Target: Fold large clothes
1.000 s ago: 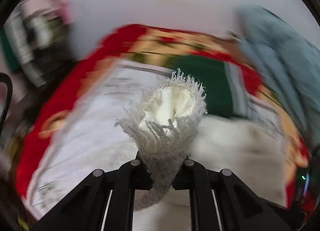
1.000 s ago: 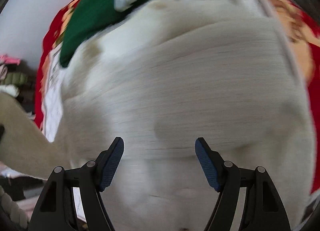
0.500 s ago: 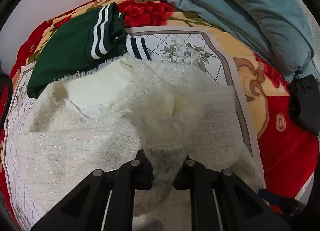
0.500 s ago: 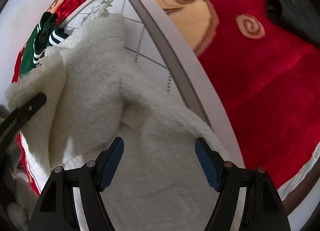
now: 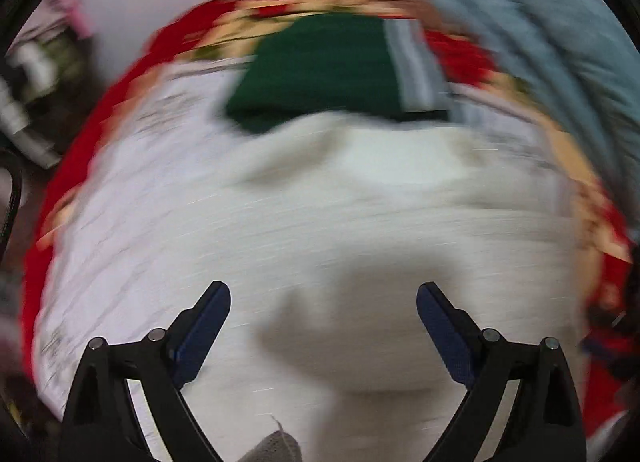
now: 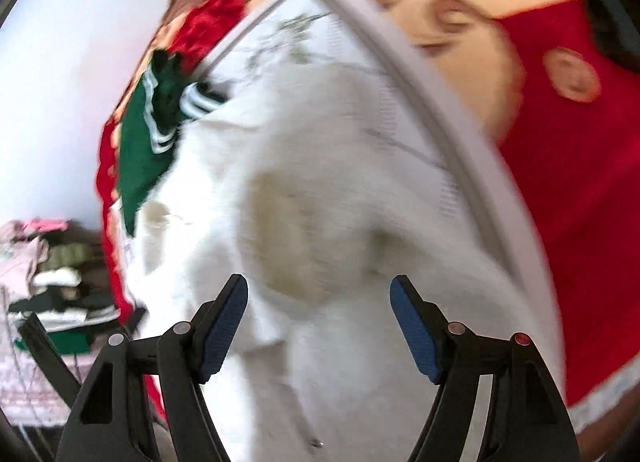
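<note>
Fleece (image 5: 360, 230), cream and thick, lies spread across the patterned red blanket (image 5: 96, 134), with a green garment (image 5: 320, 74) just beyond its far edge and a pale blue quilt (image 5: 560, 62) bunched at the far right. It looks soft and limp, bulky but probably light, so it should slump and drag rather than hold a crease; I would take it by an outer edge or a corner, pinching a good thickness of pile, since a thin nip could slip off.

On the left, the left gripper (image 5: 323, 322) hangs over the fleece with its jaws opening, nothing between them; a second ago it was clamped on a fringed fold of the cloth and held it up, and that fold now lies dropped on the pile. The view is smeared with motion.

On the right, the right gripper (image 6: 319, 326) stands released above a raised hump of the fleece (image 6: 312, 222), pads clear of it, spread as before, though it now looks more toward the green garment (image 6: 144, 150).
</note>
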A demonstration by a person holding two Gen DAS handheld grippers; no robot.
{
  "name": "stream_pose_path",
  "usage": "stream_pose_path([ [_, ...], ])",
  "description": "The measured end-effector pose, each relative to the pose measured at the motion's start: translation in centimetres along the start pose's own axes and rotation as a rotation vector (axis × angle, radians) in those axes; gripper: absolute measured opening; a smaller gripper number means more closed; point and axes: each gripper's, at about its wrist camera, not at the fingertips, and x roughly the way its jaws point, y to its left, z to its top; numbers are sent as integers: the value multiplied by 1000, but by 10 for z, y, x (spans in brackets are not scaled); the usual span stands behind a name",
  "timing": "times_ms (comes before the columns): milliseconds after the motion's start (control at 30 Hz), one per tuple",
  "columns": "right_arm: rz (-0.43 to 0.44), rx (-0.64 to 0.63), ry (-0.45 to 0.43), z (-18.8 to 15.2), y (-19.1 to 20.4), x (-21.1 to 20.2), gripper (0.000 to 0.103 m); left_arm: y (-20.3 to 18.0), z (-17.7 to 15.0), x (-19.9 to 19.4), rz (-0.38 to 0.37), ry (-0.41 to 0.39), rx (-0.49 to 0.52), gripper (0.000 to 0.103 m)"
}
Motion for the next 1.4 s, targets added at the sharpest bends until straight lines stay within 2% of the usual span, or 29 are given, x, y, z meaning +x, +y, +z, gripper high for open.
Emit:
stream_pose_path([
  [33,5,-14,11,5,9,10,76,21,-8,5,74,9,-21,95],
  [133,-33,-73,79,19,30,58,74,60,-28,24,213,78,-55,95],
  [167,-29,-97,108,23,37,73,41,70,-33,28,239,100,-70,95],
  [200,-72,-151,124,25,48,85,17,79,-38,32,259,117,-89,95],
  [233,-97,-172,117,22,55,83,15,90,-42,33,275,128,-115,95],
  [333,-104,-195,-27,26,69,49,13,103,-48,27,296,124,-144,95],
  [433,-187,-171,-151,34,55,17,13,100,-54,25,294,121,-121,95],
  [467,-208,-167,-134,42,46,19,14,98,-58,26,291,119,-107,95],
  [500,-195,-140,-34,51,33,34,15,94,-59,29,294,123,-84,95],
  [533,-186,-111,35,54,23,44,21,90,-59,36,303,137,-54,95],
  [567,-183,-99,62,56,21,48,30,85,-58,44,298,150,-22,95],
  [600,-180,-104,76,56,20,47,34,81,-56,51,298,161,10,95],
  [667,-200,-162,58,51,26,36,57,68,-51,72,365,166,101,95],
  [733,-264,-221,10,46,32,17,63,60,-46,96,437,181,162,97],
  [767,-295,-245,-13,40,32,5,63,60,-45,102,453,185,167,97],
  [867,-383,-275,-8,31,13,-8,63,68,-38,114,490,169,132,103],
  [933,-454,-327,28,19,-3,-11,63,77,-34,116,486,169,79,103],
  [1000,-508,-414,82,11,-4,3,63,86,-30,118,480,178,27,103],
  [1067,-516,-499,108,7,4,23,63,96,-26,120,471,185,-23,103],
  [1133,-480,-532,124,5,11,41,63,104,-23,122,477,182,-45,103],
  [1200,-417,-532,151,11,17,61,51,114,-20,124,491,179,-57,103],
  [1233,-397,-533,159,13,19,66,32,123,-19,124,507,179,-68,103],
  [1267,-369,-525,169,16,22,73,22,131,-18,125,547,177,-73,103],
  [1300,-356,-511,167,19,25,78,20,144,-16,128,599,183,-78,103],
  [1333,-358,-513,163,20,27,79,19,158,-17,131,610,201,-101,103],
  [1400,-329,-495,157,25,28,78,18,184,-19,132,556,233,-180,103],
])
